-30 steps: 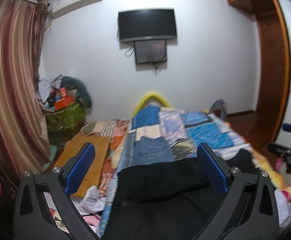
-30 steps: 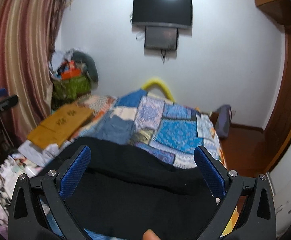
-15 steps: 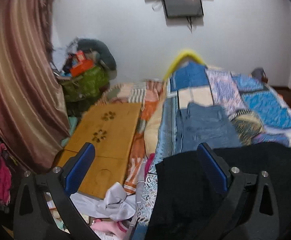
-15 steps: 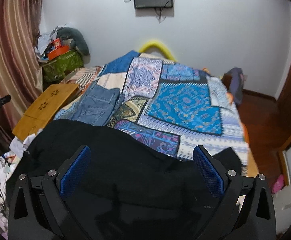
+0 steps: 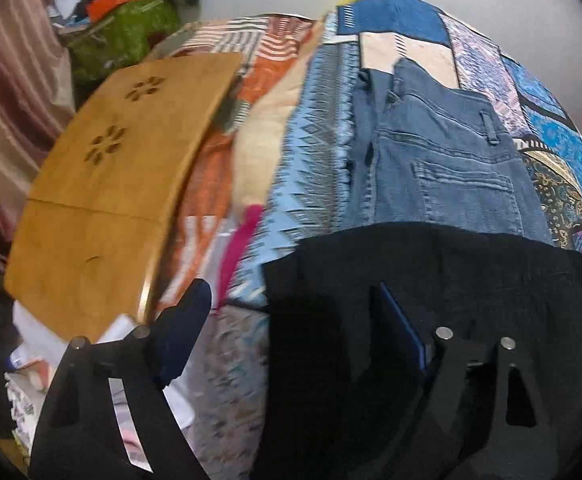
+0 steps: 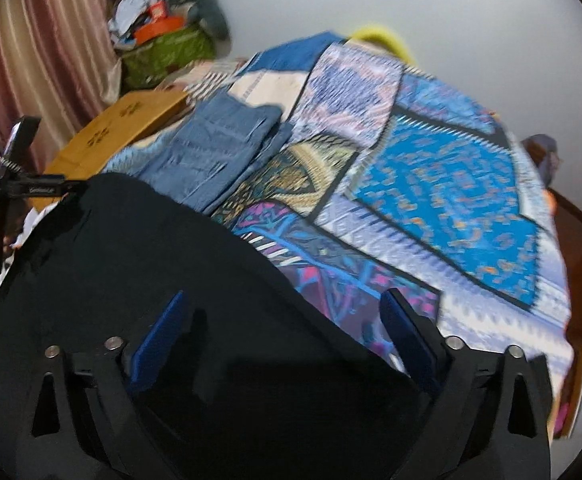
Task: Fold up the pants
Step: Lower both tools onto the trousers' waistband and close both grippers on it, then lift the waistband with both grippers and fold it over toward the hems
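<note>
Black pants (image 5: 431, 280) lie spread on the near end of a bed with a patchwork quilt (image 5: 323, 160). My left gripper (image 5: 291, 312) is open, low over the pants' left edge, its right finger above the black cloth. In the right wrist view the same pants (image 6: 131, 264) fill the lower left. My right gripper (image 6: 283, 312) is open, straddling the pants' far right edge. The left gripper's body (image 6: 15, 188) shows at the left there. Neither holds cloth.
Folded blue jeans (image 5: 443, 152) lie on the quilt beyond the black pants, also in the right wrist view (image 6: 219, 144). A wooden lap tray (image 5: 119, 184) sits left of the bed. A green bag with clutter (image 5: 127, 28) and a curtain (image 6: 35, 52) stand at far left.
Both grippers have tilted down and come closer to the bed; the wall and TV have left view. The left one shifted to the pants' left edge. Both stay open.
</note>
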The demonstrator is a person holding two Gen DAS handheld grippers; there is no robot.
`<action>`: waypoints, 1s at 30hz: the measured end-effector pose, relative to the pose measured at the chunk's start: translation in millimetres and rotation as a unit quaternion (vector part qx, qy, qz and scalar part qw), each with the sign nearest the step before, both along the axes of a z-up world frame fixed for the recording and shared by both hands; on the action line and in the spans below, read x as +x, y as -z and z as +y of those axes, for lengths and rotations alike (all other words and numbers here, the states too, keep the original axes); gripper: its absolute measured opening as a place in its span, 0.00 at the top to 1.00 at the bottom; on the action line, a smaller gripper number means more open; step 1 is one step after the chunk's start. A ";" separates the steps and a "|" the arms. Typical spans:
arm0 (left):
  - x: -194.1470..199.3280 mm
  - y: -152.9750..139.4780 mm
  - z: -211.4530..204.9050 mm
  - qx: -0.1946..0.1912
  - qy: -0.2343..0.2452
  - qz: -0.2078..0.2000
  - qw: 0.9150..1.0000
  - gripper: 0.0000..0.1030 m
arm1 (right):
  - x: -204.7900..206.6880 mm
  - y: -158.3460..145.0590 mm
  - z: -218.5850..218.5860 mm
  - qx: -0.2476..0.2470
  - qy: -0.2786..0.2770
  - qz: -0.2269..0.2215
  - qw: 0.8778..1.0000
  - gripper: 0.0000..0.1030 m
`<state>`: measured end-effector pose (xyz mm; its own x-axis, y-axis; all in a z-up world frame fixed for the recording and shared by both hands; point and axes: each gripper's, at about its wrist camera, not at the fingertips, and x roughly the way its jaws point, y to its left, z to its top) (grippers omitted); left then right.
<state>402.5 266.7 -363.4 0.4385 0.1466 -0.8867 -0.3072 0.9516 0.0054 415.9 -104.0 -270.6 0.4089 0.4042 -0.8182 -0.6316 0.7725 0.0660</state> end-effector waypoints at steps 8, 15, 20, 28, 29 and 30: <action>16.3 12.2 -9.9 -0.026 0.022 0.016 0.999 0.41 | 5.1 25.1 18.2 -0.010 -0.049 0.047 0.998 0.45; 10.7 -3.6 -22.5 -0.015 0.036 0.009 0.999 0.82 | -1.3 17.0 14.7 -0.003 -0.034 0.023 0.999 0.88; -0.7 -35.6 -27.2 0.014 0.044 -0.025 0.999 0.88 | -11.1 7.2 22.4 -0.034 -0.049 -0.035 0.998 0.92; 15.5 -46.1 -17.2 0.017 0.013 -0.027 0.999 0.89 | 13.3 -11.6 22.3 -0.008 0.005 -0.059 0.998 0.94; 15.9 -49.2 -19.1 0.017 0.015 -0.030 0.999 0.89 | 10.8 -13.0 24.9 -0.008 0.005 -0.061 0.998 0.94; 14.0 -50.9 -21.2 0.017 0.018 -0.033 0.999 0.89 | 8.1 -15.6 25.9 -0.007 0.003 -0.065 0.998 0.94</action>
